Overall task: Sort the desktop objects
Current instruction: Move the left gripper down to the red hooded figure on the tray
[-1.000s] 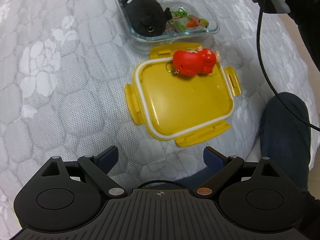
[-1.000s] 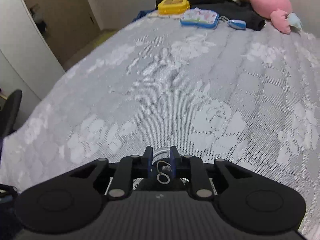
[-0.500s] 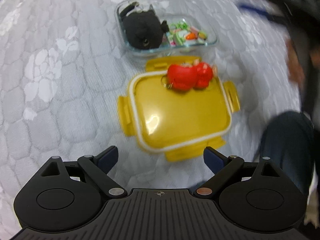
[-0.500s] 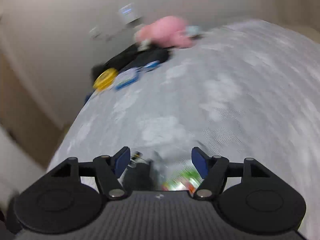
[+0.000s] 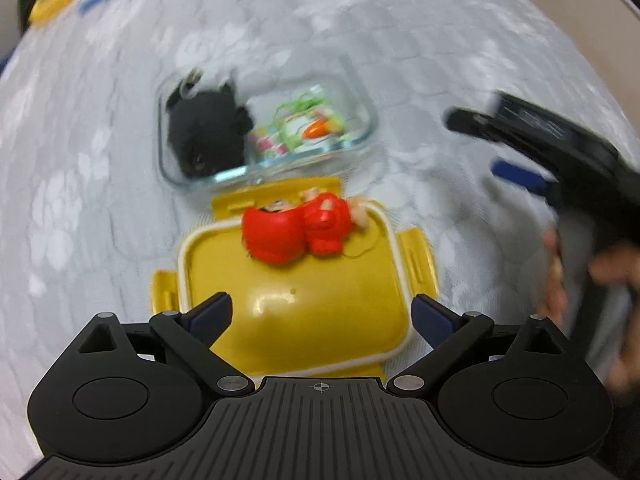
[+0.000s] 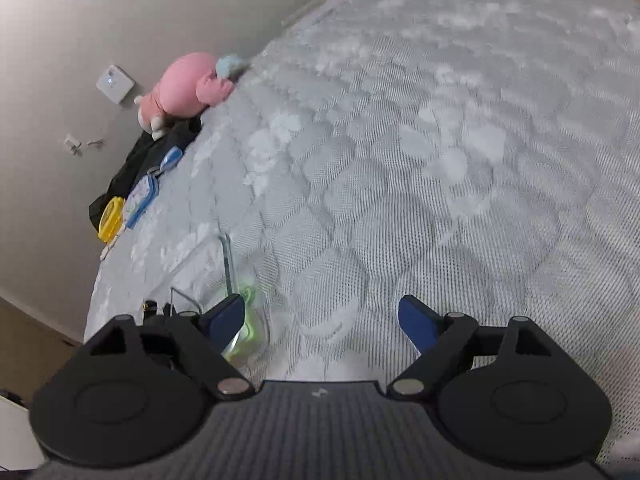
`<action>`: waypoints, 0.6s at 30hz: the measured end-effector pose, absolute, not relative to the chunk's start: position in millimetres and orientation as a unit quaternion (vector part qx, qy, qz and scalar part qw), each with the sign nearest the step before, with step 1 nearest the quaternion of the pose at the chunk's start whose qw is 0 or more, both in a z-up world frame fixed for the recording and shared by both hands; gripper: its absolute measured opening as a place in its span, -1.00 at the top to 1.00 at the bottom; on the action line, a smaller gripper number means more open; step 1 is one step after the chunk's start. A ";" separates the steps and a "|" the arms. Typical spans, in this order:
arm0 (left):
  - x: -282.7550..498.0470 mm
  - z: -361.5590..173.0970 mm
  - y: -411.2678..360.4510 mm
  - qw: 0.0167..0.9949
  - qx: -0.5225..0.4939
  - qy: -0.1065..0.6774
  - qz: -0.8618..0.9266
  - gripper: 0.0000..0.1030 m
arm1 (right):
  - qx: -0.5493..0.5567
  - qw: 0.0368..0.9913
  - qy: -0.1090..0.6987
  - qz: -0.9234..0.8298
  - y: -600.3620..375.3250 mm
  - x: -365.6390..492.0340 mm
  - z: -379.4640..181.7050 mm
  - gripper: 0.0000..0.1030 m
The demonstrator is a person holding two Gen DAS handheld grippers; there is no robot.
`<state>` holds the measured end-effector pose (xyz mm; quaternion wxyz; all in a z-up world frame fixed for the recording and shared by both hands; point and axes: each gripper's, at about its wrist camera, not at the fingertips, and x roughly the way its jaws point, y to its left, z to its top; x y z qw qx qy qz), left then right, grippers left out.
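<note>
While our left gripper (image 5: pixel 320 312) hangs over the yellow snap-lock lid (image 5: pixel 296 300) with its jaws spread wide and nothing between them, the red figurine keychain (image 5: pixel 298 228) lies on the lid's far edge — just beside the glass container (image 5: pixel 360 124). That container holds a black plush toy (image 5: pixel 206 136) and small colourful trinkets (image 5: pixel 304 128). Our right gripper (image 6: pixel 322 320) has just been opening — its jaws stand apart and empty above the quilted bedspread (image 6: pixel 440 160), beside the container's corner.
</note>
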<state>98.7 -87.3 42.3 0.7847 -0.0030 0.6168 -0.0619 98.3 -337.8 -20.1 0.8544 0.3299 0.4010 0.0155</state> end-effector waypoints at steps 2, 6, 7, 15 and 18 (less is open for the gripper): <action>112.2 31.0 -70.2 0.772 -0.073 0.632 -0.018 -0.93 | 0.347 0.840 0.416 0.032 -338.5 101.9 -25.4 -0.66; 129.3 14.9 -45.1 0.745 -0.214 0.630 0.044 -0.93 | 0.354 0.840 0.408 0.049 -335.2 102.7 -22.1 -0.66; 132.5 11.9 -46.4 0.746 -0.218 0.627 0.054 -0.93 | 0.352 0.841 0.407 0.053 -334.7 102.3 -20.9 -0.66; 147.9 -6.6 -72.8 0.774 -0.135 0.615 0.061 -0.94 | 0.378 0.822 0.419 0.078 -335.9 104.9 -23.1 -0.67; 146.4 -7.8 -67.8 0.763 -0.156 0.624 0.060 -0.93 | 0.366 0.826 0.420 0.085 -331.2 105.1 -21.7 -0.67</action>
